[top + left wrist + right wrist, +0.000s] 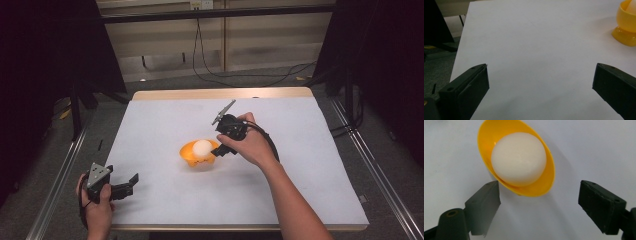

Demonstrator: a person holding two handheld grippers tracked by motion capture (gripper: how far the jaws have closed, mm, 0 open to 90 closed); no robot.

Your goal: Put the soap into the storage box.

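Now the release step is judged to be in hand: a white egg (519,158) is sitting in a yellow egg cup (544,186) near the middle of the white desk (165,115), and the right tongs (539,202) are being held just beside the cup with nothing between their pads. In the right gripper view the jaws are standing apart, the cup's rim lying just ahead of them and untouched, the left pad close to the rim. In the high view the right tongs (220,149) are being gripped by a hand reaching in over the desk, their tip beside the cup (191,156) and the egg (202,147).

Meanwhile the left tongs (129,186) are being kept at the near left corner of the desk, well apart from the cup. In the left gripper view their jaws are spread wide over bare desk, with the cup (625,27) at the far right edge.

Next, a clean withdrawal is being called for: the right tongs should be drawn straight back from the cup, so that the rim is not clipped and the egg is left seated.
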